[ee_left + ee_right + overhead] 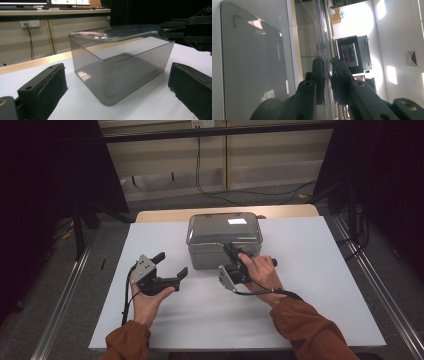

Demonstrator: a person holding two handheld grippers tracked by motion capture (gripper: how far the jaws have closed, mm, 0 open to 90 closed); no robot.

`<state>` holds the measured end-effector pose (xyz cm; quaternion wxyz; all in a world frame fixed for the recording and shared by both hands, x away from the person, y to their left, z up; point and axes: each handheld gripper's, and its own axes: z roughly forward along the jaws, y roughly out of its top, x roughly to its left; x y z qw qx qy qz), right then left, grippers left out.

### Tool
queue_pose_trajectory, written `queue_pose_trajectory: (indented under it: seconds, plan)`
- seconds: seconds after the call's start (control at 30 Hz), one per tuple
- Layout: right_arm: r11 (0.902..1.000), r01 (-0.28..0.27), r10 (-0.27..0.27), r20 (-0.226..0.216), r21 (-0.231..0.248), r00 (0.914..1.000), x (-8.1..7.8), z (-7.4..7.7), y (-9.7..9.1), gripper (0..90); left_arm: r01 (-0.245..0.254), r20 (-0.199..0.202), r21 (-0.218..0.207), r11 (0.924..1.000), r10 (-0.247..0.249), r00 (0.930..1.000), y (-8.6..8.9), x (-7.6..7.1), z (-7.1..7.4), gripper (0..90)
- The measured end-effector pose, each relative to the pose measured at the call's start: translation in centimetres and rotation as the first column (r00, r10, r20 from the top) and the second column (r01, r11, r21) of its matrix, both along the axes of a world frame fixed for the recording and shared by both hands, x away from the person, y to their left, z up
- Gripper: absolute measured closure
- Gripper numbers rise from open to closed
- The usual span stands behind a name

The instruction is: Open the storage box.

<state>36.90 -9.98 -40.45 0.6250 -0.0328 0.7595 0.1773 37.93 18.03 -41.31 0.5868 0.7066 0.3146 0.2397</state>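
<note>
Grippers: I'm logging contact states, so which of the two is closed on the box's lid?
The right gripper: its jaws pinch the lid's near edge on the grey box. The left gripper hangs open, off the box.

the left hand (147, 299) lies palm up near the table's front left, cradling the left gripper (171, 265), whose two black jaws stand wide apart and point forward and to the right, nothing between them; in the left gripper view its padded fingers (47, 92) sit at the frame's two sides with a broad gap. the left forearm, in a rust-brown sleeve (127, 342), comes in from the bottom edge. the right hand (261, 272) wraps over the right gripper (231, 249), turned on its side, jaws aimed forward and left. in the right gripper view its jaws are drawn nearly together, pinching a thin clear edge. the right sleeve (310, 330) angles in from the lower right
</note>
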Motion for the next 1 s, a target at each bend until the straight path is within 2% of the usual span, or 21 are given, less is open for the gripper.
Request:
queue_pose_trajectory:
  seconds: [0.23, 0.3, 0.33, 0.4, 0.43, 0.53, 0.63, 0.77, 0.8, 1.0]
  plan:
    - [1.0, 0.002, -0.002, 0.001, 0.009, 1.0, 0.0, 0.2, 0.0, 81.5, -0.022, 0.004, 0.015, 0.9997, 0.022, 0.9998, -0.5, 1.8, 0.0, 3.0]
    - [0.9999, -0.001, 0.001, 0.005, 0.011, 1.0, 0.1, 0.3, 0.0, 81.5, -0.013, 0.022, 0.042, 0.999, 0.012, 0.9997, -0.7, 2.4, 0.1, 3.1]
    - [0.9999, -0.002, 0.002, 0.007, 0.011, 1.0, 0.2, 0.4, 0.0, 81.5, -0.016, 0.009, 0.031, 0.9994, 0.015, 0.9998, -0.9, 2.7, 0.2, 3.7]
    - [0.9999, -0.001, 0.001, 0.007, 0.016, 1.0, 0.2, 0.5, 0.0, 81.6, -0.025, 0.02, 0.021, 0.9995, 0.025, 0.9995, -1.2, 3.3, 0.3, 3.8]
    - [0.9999, 0.0, -0.001, 0.009, 0.015, 1.0, 0.2, 0.6, 0.0, 81.7, -0.026, 0.014, 0.026, 0.9993, 0.026, 0.9996, -1.4, 3.5, 0.5, 3.8]
    - [0.9998, -0.001, 0.001, 0.012, 0.018, 0.9999, 0.3, 0.8, -0.1, 81.8, -0.034, 0.035, 0.025, 0.9991, 0.033, 0.9989, -1.8, 4.2, 0.9, 3.8]
    - [0.9997, -0.005, 0.005, 0.013, 0.023, 0.9999, 0.4, 1.0, -0.1, 81.9, -0.025, 0.016, 0.035, 0.9991, 0.025, 0.9996, -2.3, 4.9, 1.0, 3.8]
    - [0.9996, -0.006, 0.005, 0.019, 0.029, 0.9998, 0.6, 1.5, -0.2, 82.1, -0.026, 0.027, 0.016, 0.9995, 0.025, 0.9993, -2.7, 5.7, 0.9, 3.8]
    - [0.9995, -0.005, 0.004, 0.02, 0.033, 0.9998, 0.6, 1.6, -0.2, 82.2, -0.028, 0.029, 0.038, 0.9989, 0.027, 0.9992, -2.8, 5.9, 0.8, 3.8]
    - [0.9992, 0.0, -0.001, 0.025, 0.039, 0.9997, 0.8, 2.2, 0.0, 82.5, -0.051, 0.017, 0.049, 0.9975, 0.05, 0.9986, -3.3, 7.7, 0.5, 5.0]
